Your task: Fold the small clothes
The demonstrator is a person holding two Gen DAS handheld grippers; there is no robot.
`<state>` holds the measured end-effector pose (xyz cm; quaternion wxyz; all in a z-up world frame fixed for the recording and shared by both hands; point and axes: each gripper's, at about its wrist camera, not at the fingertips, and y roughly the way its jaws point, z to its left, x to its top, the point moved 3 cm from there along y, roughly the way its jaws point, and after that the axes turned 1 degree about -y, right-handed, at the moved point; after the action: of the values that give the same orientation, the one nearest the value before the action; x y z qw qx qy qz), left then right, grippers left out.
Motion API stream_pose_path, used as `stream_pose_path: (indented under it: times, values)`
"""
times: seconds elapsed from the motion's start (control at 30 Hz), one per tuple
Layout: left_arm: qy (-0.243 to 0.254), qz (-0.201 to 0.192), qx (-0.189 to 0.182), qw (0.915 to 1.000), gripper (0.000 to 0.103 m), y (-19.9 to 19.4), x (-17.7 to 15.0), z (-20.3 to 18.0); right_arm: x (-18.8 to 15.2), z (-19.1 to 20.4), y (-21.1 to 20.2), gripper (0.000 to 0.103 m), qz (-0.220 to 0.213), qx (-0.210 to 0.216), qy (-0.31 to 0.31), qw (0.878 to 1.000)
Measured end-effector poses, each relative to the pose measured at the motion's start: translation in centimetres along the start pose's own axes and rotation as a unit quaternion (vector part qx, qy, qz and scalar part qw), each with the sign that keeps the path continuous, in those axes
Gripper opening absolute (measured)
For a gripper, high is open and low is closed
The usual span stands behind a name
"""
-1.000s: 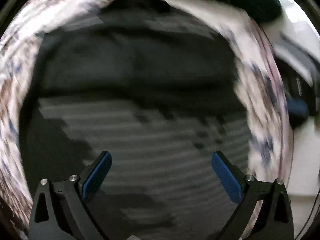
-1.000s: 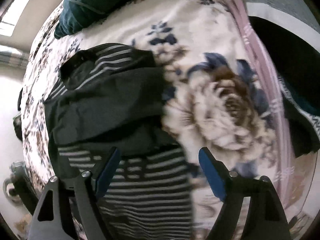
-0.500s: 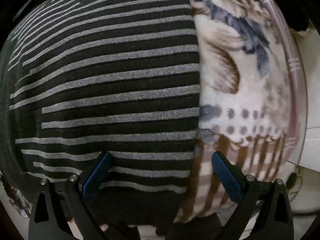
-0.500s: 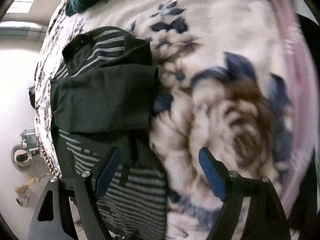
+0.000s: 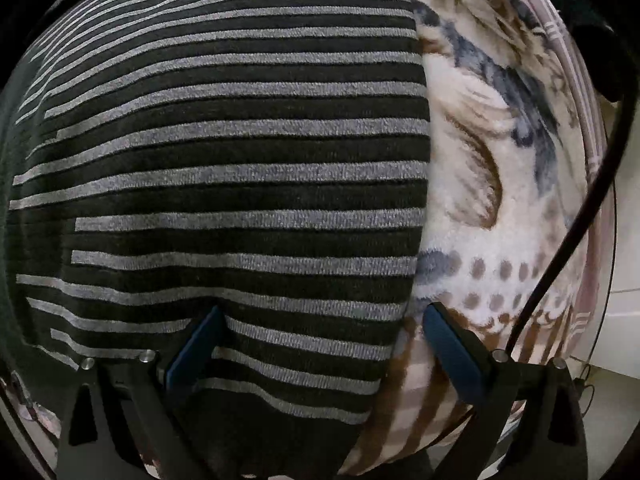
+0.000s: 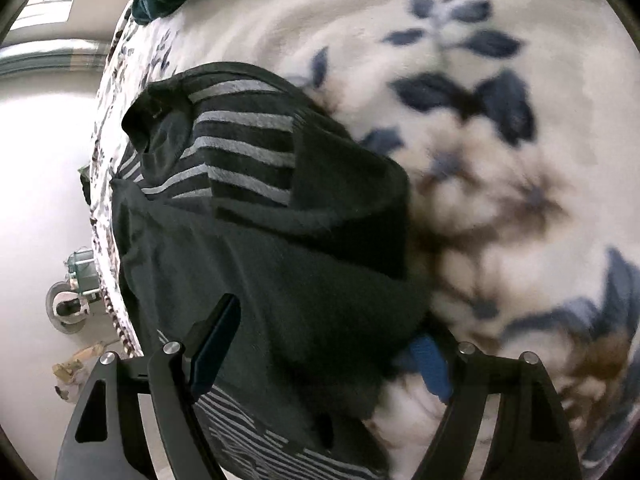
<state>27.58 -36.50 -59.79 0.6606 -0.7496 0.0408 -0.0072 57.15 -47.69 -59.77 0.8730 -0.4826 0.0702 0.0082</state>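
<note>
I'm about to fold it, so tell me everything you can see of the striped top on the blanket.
The striped top is a dark knit with thin grey stripes, soft and slightly fuzzy. It lies on the floral blanket, partly folded: plain dark panels lie over the striped body, collar end away. Both tools, left and right, are open and straddle its right edge; whether the pads touch the cloth is unclear.

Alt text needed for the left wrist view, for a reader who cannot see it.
The open left gripper presses down onto a black, grey-striped garment, straddling its right edge. The garment lies on a floral blanket; a black cable crosses at right.
</note>
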Motion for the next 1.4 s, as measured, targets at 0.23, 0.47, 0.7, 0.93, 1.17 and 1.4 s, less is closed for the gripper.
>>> stream_pose_path:
  times: [0.23,0.47,0.7,0.93,1.17,1.4]
  values:
    - [-0.010,-0.052,-0.005,0.9986,0.028,-2.1,-1.0,2.8,0.8,0.5,0.9,0.057,0.011,-0.002,-0.013,1.000]
    - [-0.023,-0.070,-0.045,0.9963,0.010,-5.1,-1.7,5.3,0.9,0.8,0.0,0.021,-0.009,0.020,-0.013,1.000]
    - [-0.055,-0.107,-0.069,0.9904,0.010,-9.6,-3.0,9.0,0.8,3.5,-2.4,0.014,-0.038,0.007,-0.048,0.998]
    - [-0.099,-0.135,-0.069,0.9835,0.010,-12.9,-3.0,13.8,0.2,9.1,-5.4,0.014,-0.063,0.002,-0.063,0.996]
    - [-0.083,-0.134,-0.060,0.9856,0.010,-11.3,-2.8,16.7,0.8,3.8,-3.2,0.059,-0.019,-0.059,0.024,0.998]
    - [-0.093,-0.127,-0.072,0.9849,0.010,-10.5,-2.8,17.6,2.2,-2.2,-4.1,0.059,-0.067,0.022,0.105,0.992]
